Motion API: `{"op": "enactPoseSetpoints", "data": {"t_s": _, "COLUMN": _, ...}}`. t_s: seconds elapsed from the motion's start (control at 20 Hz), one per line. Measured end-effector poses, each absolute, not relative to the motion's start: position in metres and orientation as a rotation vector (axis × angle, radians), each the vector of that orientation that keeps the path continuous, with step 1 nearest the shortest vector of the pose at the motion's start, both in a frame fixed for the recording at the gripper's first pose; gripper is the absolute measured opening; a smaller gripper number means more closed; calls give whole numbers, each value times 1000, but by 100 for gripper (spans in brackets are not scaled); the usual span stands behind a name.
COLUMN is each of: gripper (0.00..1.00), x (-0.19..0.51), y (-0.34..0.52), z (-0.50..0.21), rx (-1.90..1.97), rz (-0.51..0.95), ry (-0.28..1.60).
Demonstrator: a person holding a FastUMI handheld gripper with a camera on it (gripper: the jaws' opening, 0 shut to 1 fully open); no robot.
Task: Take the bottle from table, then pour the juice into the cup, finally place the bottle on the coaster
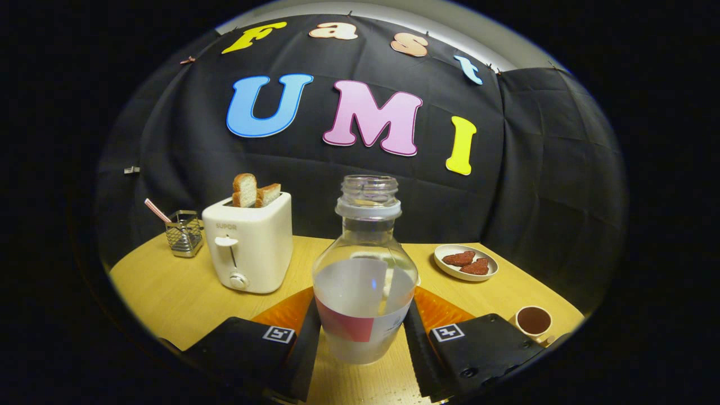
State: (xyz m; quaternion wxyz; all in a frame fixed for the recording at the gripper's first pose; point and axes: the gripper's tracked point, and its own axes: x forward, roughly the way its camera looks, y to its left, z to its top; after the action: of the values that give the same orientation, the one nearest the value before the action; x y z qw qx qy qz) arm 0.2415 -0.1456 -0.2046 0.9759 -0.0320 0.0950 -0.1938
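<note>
Clear plastic bottle point(364, 281), cap off, stands upright between the two black fingers of the gripper point(363, 337). Left finger pad point(306, 343) lies against the bottle's lower left side, right pad point(419, 349) against its lower right; both look to be pressing on the label band, so the fingers are closed around the bottle. Bottle is roughly half full of a pale, cloudy liquid; a red-and-white label wraps the lower part. An orange coaster point(284, 312) shows behind and to either side of the bottle's base, ribbed at the edge; whether the bottle rests on it or is lifted just clear cannot be told from here. All this on a light wooden table point(169, 287). Beyond the left finger, a white toaster point(250, 244) with two slices of bread point(254, 191) sticking up from its slots. Farther left, near the table's edge, a small wire-mesh holder point(184, 232) with a striped straw point(157, 210) leaning out of it. Beyond the right finger, a white oval plate point(447, 269) carrying two reddish-brown pieces of food point(468, 262). Just beside the right finger, at the near right of the table, a small white cup point(533, 320) with a dark inside, apart from the bottle.
</note>
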Motion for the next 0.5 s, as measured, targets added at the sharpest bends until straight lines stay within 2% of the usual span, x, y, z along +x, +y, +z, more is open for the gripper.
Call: {"op": "enactPoseSetpoints", "data": {"t_s": 0.5, "gripper": 73, "x": 285, "y": -182, "z": -225, "rx": -51, "rz": -453, "ry": 197}}
